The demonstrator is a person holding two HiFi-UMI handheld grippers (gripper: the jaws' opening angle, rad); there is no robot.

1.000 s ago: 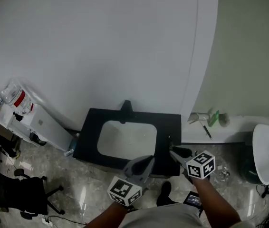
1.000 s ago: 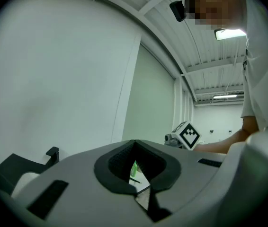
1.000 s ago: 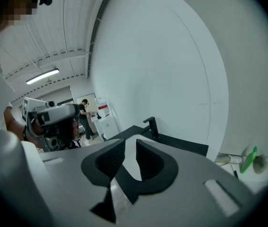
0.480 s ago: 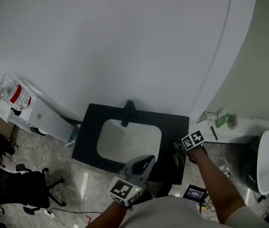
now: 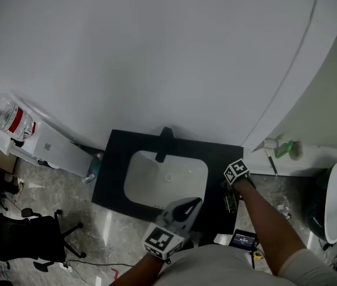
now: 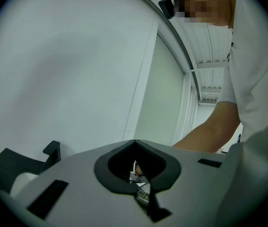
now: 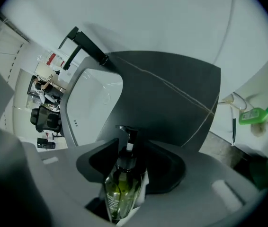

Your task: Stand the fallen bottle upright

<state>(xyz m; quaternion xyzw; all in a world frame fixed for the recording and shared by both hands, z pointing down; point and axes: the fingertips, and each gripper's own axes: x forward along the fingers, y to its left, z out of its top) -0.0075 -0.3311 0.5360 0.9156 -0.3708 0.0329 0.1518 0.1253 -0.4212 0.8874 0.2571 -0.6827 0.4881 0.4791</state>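
Right gripper view shows what the head view barely resolves: a clear bottle (image 7: 121, 186) of yellow-green liquid with a black pump, lying between the right gripper's (image 7: 131, 143) grey jaws, which are opening and not clamped on it. Head view places it on the matte black counter (image 5: 115, 171), right of the white sink (image 5: 156, 180), with the forearm angled steeply down. Left gripper (image 5: 192, 204) jaws together, roughly level at the counter's front edge.

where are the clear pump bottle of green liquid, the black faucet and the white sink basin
clear pump bottle (image 7: 121, 190): right gripper view, glass body
black faucet (image 7: 89, 47): right gripper view, spout arm
white sink basin (image 5: 150, 180): head view, bare basin floor
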